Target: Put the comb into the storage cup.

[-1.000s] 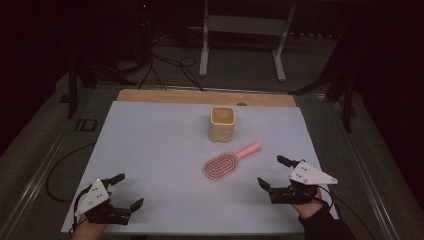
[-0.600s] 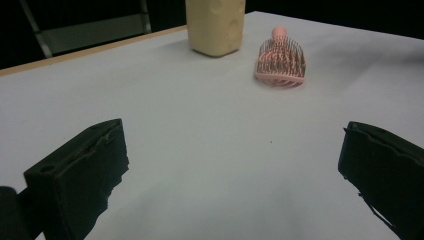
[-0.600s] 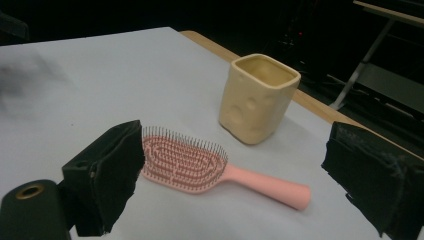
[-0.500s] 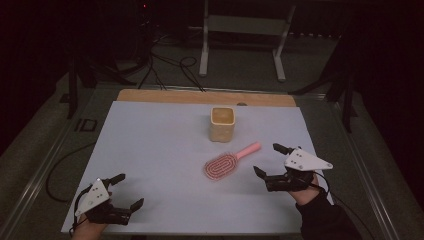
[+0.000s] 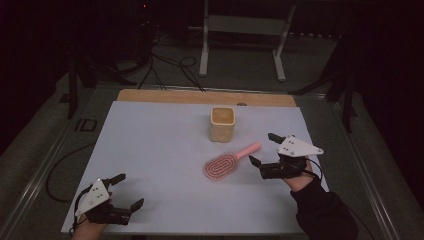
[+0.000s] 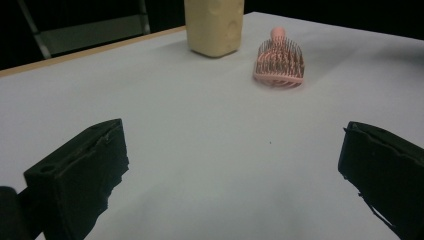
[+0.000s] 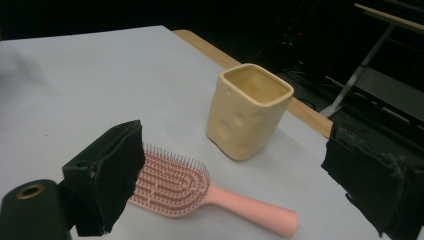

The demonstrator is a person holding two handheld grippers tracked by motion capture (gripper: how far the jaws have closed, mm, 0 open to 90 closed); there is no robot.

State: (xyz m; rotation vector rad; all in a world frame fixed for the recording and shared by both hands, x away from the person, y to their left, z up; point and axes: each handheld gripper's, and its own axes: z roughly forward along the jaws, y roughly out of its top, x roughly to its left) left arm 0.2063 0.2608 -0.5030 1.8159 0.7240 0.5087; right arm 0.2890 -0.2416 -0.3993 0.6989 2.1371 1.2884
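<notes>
Left hand-held gripper (image 5: 119,192) sits spread at the high view's lower left, empty. Mid-frame lies the brush (image 5: 227,161), bristles up, below the cup (image 5: 222,123) on the counter (image 5: 150,145). Right hand-held gripper (image 5: 264,149), spread, hovers beside the handle; its own view shows the cup's dimples.
</notes>
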